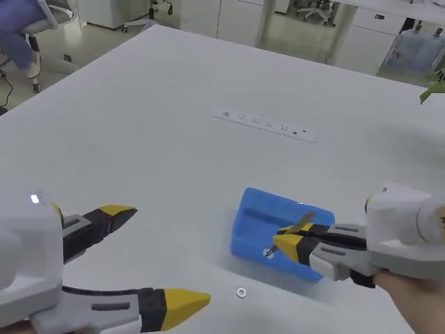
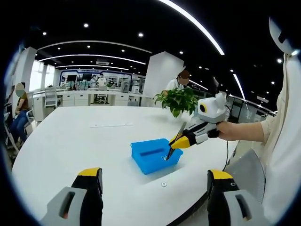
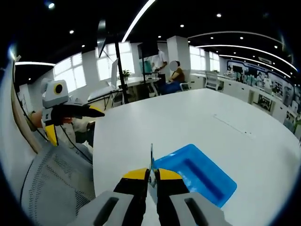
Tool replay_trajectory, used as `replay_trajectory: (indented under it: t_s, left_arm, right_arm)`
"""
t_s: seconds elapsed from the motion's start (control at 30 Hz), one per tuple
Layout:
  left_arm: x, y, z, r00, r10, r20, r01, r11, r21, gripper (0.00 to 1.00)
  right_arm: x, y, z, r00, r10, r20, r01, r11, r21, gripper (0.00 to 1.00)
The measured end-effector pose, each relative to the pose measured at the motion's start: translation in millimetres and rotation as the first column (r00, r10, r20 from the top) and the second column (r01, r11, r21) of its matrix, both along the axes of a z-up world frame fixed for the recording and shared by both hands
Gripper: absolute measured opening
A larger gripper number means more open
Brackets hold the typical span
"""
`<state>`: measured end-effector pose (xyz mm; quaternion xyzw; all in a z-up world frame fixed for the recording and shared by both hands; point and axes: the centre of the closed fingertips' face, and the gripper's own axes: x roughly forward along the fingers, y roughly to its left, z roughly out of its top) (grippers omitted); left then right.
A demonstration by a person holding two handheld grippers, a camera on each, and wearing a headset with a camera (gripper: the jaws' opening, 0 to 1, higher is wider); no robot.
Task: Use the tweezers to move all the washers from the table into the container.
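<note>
The right tongs (image 1: 281,243) pinch tweezers (image 1: 300,224) above the blue container (image 1: 261,209); the left tongs (image 1: 169,254) gape, a washer (image 1: 241,292) near the container.

room check: big white table (image 1: 139,118) | socket strip (image 1: 264,126) set in the far middle | office chair (image 1: 31,24) far left | potted plant (image 2: 178,100) | long ceiling light strips (image 2: 197,21) | bright windows (image 3: 70,70)

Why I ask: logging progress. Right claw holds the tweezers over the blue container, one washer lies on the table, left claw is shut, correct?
Not quite: the left claw is open, jaws wide apart in the left gripper view. The right claw holds the tweezers over the blue container, with one washer on the table.
</note>
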<state>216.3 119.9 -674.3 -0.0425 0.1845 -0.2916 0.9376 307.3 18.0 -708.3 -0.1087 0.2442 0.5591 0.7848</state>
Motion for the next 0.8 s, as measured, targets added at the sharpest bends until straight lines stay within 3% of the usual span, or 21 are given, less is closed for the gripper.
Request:
replay_trajectory:
  t_s: [0.3,0.8]
  left_arm:
    - [0.3,1.3,1.2,1.0,0.002,0.001,-0.002,1.0,0.0,0.94]
    - [-3.3,14.2,-0.1,0.999,0.041,-0.004,-0.041,0.999,0.003,0.94]
  right_arm:
    - [30.5,-1.0,0.0,0.999,-0.047,0.002,0.047,0.999,-0.008,0.03]
    - [60.1,0.2,-44.5,0.994,-0.097,-0.043,0.092,0.99,-0.105,0.03]
